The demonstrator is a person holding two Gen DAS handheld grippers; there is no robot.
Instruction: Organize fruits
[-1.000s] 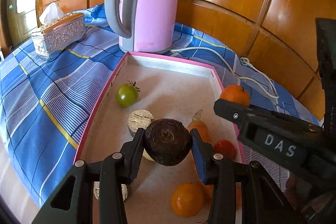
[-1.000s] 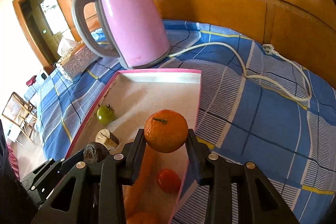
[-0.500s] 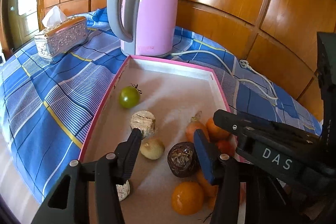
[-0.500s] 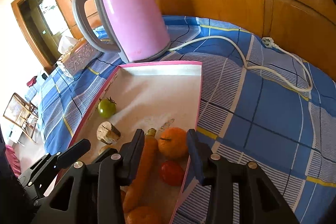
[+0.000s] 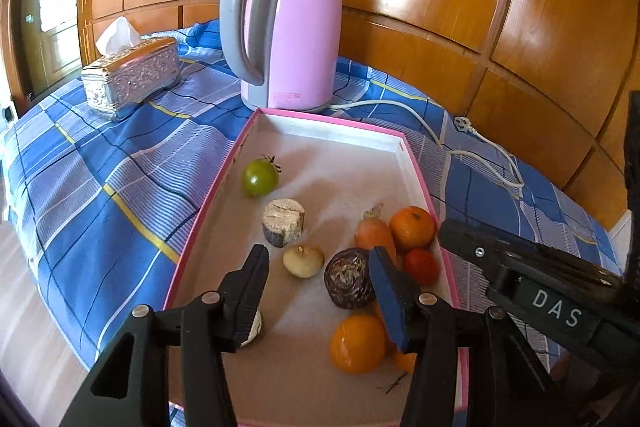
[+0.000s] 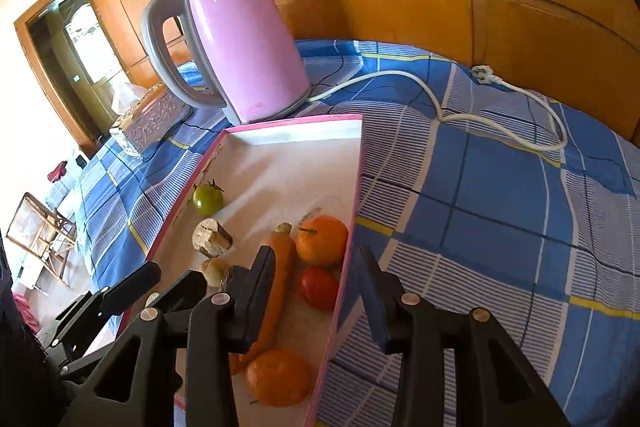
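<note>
Both the left gripper [image 5: 318,283] and right gripper [image 6: 316,285] stand apart, empty. Fruit lies in the tray [image 5: 328,125], near right. The tangerine [image 5: 412,228] is probably soft, bruisable; grasp across its middle.

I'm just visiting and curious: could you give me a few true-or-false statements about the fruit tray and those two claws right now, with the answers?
1. Both claws are open and hold nothing. True: the left claw and right claw are empty.
2. The green tomato lies outside the tray. False: it lies inside, near the left wall.
3. The kettle is pink with a grey handle. True.
4. The kettle's plug is in a socket. False: it lies loose on the blue cloth.
5. The carrot lies beside an orange. True.
</note>
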